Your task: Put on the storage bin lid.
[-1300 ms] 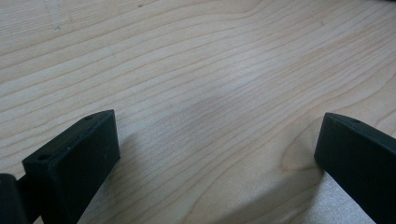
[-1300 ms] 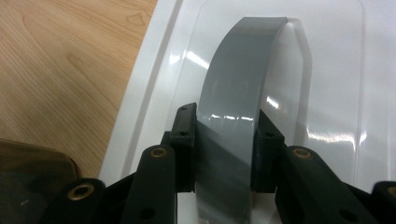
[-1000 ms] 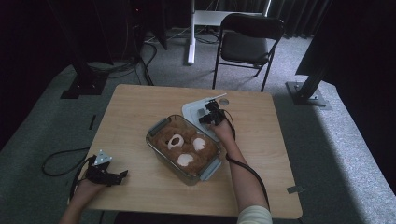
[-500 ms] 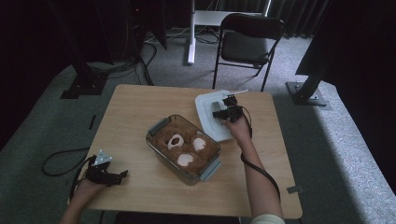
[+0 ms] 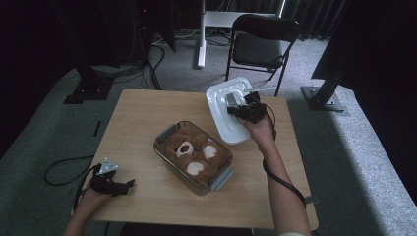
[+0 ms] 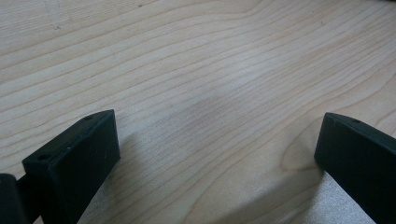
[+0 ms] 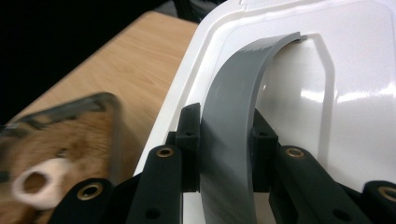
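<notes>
We hold the white lid (image 5: 226, 114) by its grey handle (image 7: 233, 140), our right gripper (image 5: 241, 109) clamped on it, jaws just closing tighter. The lid hangs tilted above the table's (image 5: 147, 113) far right part, its low edge near the dish (image 5: 219, 179). Our left gripper (image 5: 129, 184), jaws apart, rests by the near left edge, bare wood around it. We see no writing.

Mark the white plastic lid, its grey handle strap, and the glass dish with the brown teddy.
white plastic lid (image 5: 222, 110): high view, bare left part of its top.
grey handle strap (image 7: 233, 116): right gripper view, middle of the arched band.
glass dish (image 5: 166, 133): high view, far-left rim handle.
</notes>
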